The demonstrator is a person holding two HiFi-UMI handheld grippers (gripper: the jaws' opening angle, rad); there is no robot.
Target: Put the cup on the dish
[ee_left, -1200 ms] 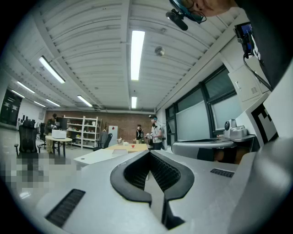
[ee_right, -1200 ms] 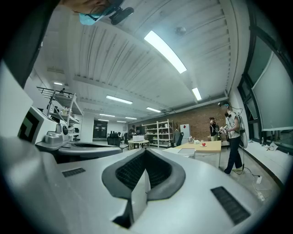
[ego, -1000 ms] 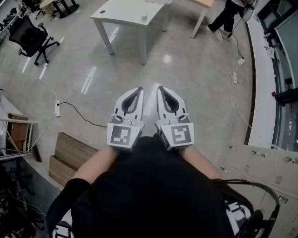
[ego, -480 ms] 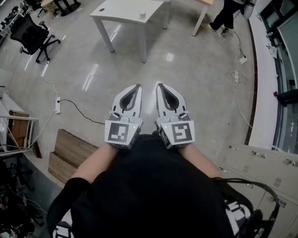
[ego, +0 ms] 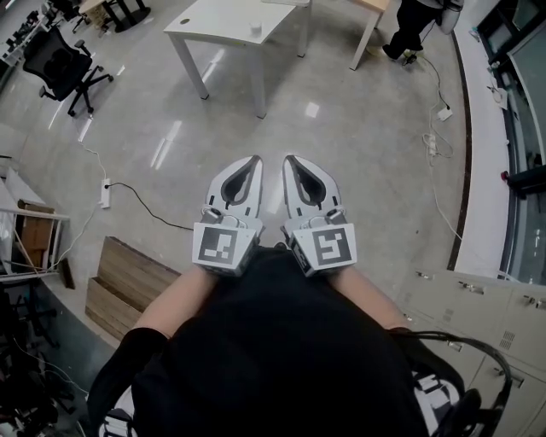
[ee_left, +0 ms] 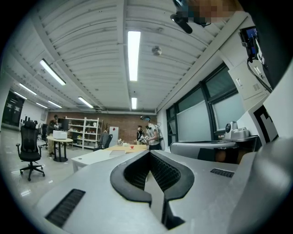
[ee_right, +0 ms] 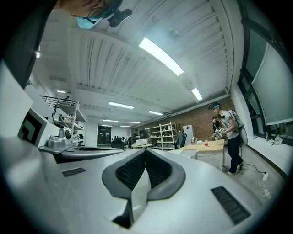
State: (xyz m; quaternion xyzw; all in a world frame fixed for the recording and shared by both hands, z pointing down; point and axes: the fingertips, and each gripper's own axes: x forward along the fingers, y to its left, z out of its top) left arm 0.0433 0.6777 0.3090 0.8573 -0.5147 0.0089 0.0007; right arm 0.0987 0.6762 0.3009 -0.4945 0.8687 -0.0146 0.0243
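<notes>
The person carries both tools at waist level, side by side and pointing level.

1. The left hand-held gripper point(ego: 253, 162) has its jaws pressed together with nothing between them. The left gripper view confirms this: the ribbed pads meet at the tip.
2. The right hand-held gripper point(ego: 289, 160) is likewise pressed together and empty. It sits just beside the left one and does not touch it.
3. Only bare floor point(ego: 358, 154) lies below and ahead of the tips. A cable point(ego: 141, 205) crosses the floor to the left of the walking line.
4. The white surface point(ego: 213, 21) stands further on. A small white item near its far part reads as the cup point(ego: 255, 28), though it is too small to confirm. It is well apart from both tools.
5. No view shows the dish clearly.
6. Another person point(ego: 418, 21) stands beyond, at the right.

Judgement: the step in hand is the approach, and no grasp has begun.

Procedure for the approach:

- Walk straight to the near edge of the surface and keep right of the cable.
- Hold the tools level and apart from the surface's legs.
- Stop squarely facing the cup, then locate the dish before reaching.
- Spread the jaws of one tool before it nears the cup, not at contact. Closed tips would likely knock a light cup over.
- Take the cup by its wall and keep it upright.
</notes>
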